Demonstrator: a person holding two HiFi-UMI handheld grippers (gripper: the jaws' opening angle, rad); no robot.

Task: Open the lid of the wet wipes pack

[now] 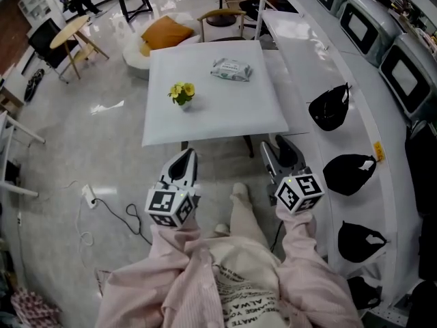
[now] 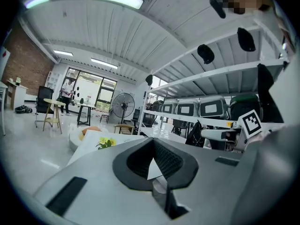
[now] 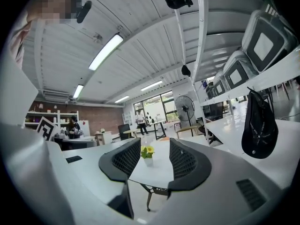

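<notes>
1. Waiting short of white table (image 1: 212, 118): left gripper (image 1: 184, 159) jaws pressed together, empty.
2. Spread, empty jaws on right gripper (image 1: 281, 147), likely ready for the lid.
3. Untouched wet wipes pack (image 1: 231, 69) lies on table's far side.

You are standing in an open workroom, half office and half lab. It has a glossy pale floor (image 1: 89, 142), a brick wall (image 2: 23, 64) and strip lights (image 3: 105, 52) under a ribbed ceiling. To your right runs white shelving (image 1: 362, 80) carrying grey-cased units (image 1: 360, 23) with dark faces. Farther off are trestle desks (image 2: 86, 110), a pedestal fan (image 2: 123, 105) and a person (image 2: 68, 89) standing near the windows.
</notes>
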